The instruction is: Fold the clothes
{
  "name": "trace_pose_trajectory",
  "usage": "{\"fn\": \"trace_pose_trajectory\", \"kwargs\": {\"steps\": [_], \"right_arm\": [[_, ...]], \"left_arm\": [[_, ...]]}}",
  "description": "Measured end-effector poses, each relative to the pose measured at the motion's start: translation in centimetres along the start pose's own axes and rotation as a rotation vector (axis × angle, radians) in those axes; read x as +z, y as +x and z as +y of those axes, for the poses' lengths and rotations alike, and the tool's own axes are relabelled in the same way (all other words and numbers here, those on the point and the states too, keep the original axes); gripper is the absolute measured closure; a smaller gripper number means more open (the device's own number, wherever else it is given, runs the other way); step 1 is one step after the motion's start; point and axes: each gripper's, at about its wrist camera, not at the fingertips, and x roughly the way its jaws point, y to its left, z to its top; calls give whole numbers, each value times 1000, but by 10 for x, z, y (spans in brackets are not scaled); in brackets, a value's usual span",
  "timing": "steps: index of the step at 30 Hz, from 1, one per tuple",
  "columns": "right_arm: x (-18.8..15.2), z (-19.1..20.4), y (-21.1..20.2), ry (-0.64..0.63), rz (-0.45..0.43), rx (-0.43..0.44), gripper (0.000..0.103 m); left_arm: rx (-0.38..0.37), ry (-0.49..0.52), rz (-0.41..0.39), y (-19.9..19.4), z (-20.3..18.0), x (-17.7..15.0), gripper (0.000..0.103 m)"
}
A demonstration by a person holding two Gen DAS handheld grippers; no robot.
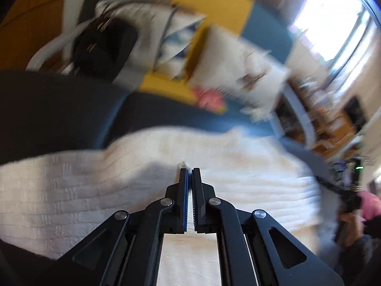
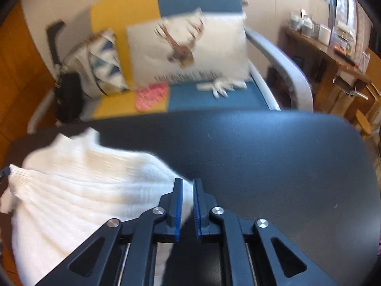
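While jaws pinch the white sweater (image 2: 78, 190), dark table (image 2: 262, 155), deer cushion (image 2: 188, 47) beyond

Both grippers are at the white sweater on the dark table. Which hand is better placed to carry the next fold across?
Probably right. The right gripper has the white sweater's edge between its fingers, with bare dark table beyond. The left gripper, shut on a tuft, sits mid-garment.

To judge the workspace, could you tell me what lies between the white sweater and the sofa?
Only bare dark table top separates the white sweater from the sofa, in the right wrist view.
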Motion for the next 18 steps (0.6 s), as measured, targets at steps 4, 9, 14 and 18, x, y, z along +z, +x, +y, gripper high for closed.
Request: {"fn": "trace_pose_trajectory", "kwargs": {"steps": [4, 9, 14, 18], "right_arm": [[0, -28, -6, 152, -23, 87, 84], [-43, -31, -52, 172, -19, 423, 77], [-112, 1, -79, 49, -48, 356, 82], [-135, 16, -68, 75, -42, 344, 84]], "left_arm": [[3, -68, 61, 17, 21, -4, 99], [-9, -72, 67, 7, 28, -1, 98], [12, -39, 57, 4, 18, -3, 98], [23, -26, 77, 9, 14, -3, 98]]}}
